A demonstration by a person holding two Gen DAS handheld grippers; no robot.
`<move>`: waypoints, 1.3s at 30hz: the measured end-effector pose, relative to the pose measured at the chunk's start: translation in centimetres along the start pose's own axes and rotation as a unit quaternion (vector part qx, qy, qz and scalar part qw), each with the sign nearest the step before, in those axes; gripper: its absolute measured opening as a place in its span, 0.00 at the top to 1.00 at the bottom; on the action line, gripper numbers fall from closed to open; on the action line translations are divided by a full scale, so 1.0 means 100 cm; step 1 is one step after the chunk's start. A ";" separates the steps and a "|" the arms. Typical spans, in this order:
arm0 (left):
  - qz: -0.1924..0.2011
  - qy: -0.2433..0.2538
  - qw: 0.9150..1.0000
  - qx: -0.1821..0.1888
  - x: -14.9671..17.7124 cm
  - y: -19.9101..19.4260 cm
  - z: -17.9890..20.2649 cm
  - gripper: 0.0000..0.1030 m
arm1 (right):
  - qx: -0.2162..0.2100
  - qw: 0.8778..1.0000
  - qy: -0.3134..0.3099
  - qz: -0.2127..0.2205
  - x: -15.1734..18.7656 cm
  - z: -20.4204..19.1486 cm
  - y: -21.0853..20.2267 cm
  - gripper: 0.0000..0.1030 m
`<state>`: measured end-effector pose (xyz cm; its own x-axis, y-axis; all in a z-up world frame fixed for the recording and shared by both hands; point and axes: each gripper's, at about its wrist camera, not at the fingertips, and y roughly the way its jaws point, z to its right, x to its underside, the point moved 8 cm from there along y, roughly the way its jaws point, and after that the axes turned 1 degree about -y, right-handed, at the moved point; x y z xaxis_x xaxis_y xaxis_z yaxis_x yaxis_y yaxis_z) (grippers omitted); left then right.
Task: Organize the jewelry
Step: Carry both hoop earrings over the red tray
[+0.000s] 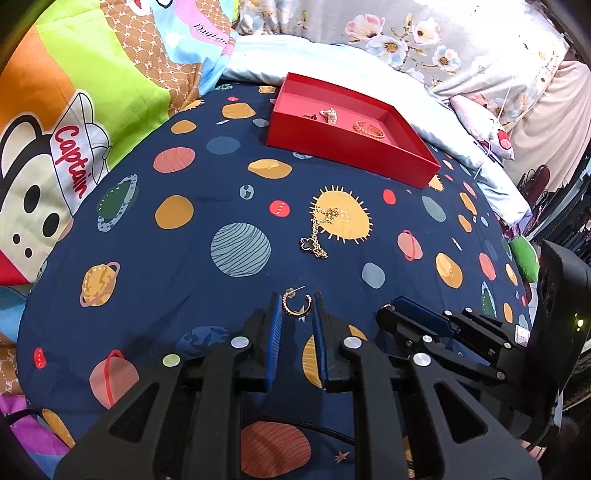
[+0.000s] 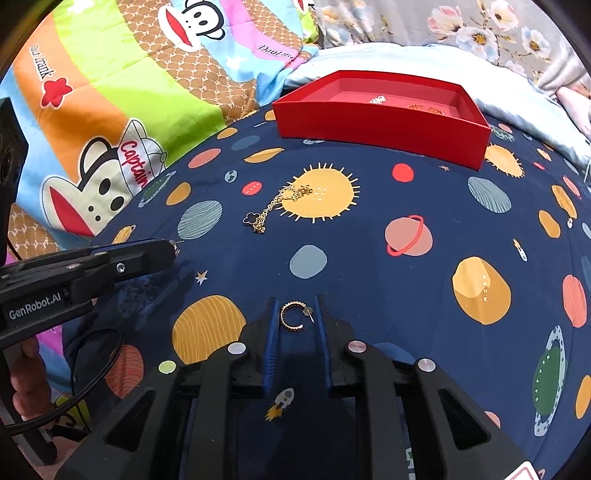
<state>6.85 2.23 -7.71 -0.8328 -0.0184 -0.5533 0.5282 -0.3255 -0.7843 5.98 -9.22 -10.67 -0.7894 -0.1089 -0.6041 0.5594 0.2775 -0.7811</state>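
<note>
A gold hoop earring (image 1: 295,303) lies on the navy planet-print sheet between the open fingers of my left gripper (image 1: 295,301). A second gold hoop earring (image 2: 295,315) lies between the open fingers of my right gripper (image 2: 295,306). Neither earring is gripped. A gold chain necklace with a black clover pendant (image 1: 319,230) lies on the sun print ahead, also in the right wrist view (image 2: 275,206). The red tray (image 1: 354,147) stands beyond it and holds several small jewelry pieces (image 1: 369,129). The tray also shows in the right view (image 2: 384,125).
My right gripper shows at the right in the left wrist view (image 1: 391,310); my left gripper shows at the left in the right wrist view (image 2: 173,251). A cartoon-monkey quilt (image 2: 110,110) lies left, a pale blue pillow (image 1: 369,70) and floral bedding (image 2: 480,33) behind the tray.
</note>
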 end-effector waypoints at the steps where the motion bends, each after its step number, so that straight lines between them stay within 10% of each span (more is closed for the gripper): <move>1: -0.001 0.000 1.000 0.001 0.000 0.000 0.000 0.85 | 0.000 1.000 0.001 0.000 0.000 0.000 0.000 0.83; 23: 0.018 0.022 0.999 0.027 -0.020 -0.011 0.027 0.85 | 0.016 0.996 0.055 0.067 -0.037 0.039 -0.061 0.84; 39: 0.093 0.073 0.992 0.040 -0.140 -0.001 0.075 0.85 | 0.051 0.986 0.061 0.148 -0.140 0.110 -0.084 0.84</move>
<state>17.22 -4.54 2.27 -0.6858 0.0500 -0.7261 0.6512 -0.4032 -0.6429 15.11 -20.55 2.66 -0.6094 0.0796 -0.7889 0.7871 0.1808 -0.5898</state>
